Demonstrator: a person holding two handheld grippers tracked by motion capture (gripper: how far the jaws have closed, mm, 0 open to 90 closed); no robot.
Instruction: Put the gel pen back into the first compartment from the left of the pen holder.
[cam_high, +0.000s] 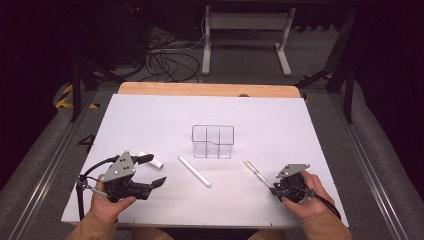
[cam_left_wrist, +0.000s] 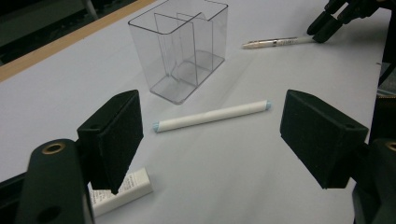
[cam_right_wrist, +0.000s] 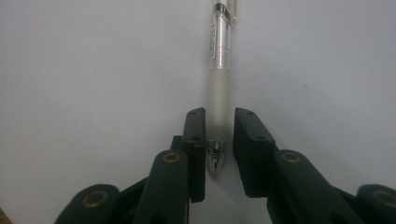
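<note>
We grip the pen (cam_right_wrist: 219, 70) in the right gripper (cam_right_wrist: 219, 140), right of the organizer (cam_high: 213, 141); next lift it. Left gripper (cam_left_wrist: 210, 140) gapes empty.

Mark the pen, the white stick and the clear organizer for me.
pen (cam_right_wrist: 219, 88), right gripper view, on its frosted grip.
white stick (cam_left_wrist: 212, 116), left gripper view, mid-length.
clear organizer (cam_high: 213, 142), high view, on its front wall.

My surface (cam_high: 150, 125) is covered in white, with a strip of pale wood (cam_high: 210, 89) showing along its far edge. Beyond it I see grey carpeted floor (cam_high: 250, 60), a tangle of black cables (cam_high: 167, 60) and the white legs of a desk frame (cam_high: 245, 37). The rest of the room is dark.
</note>
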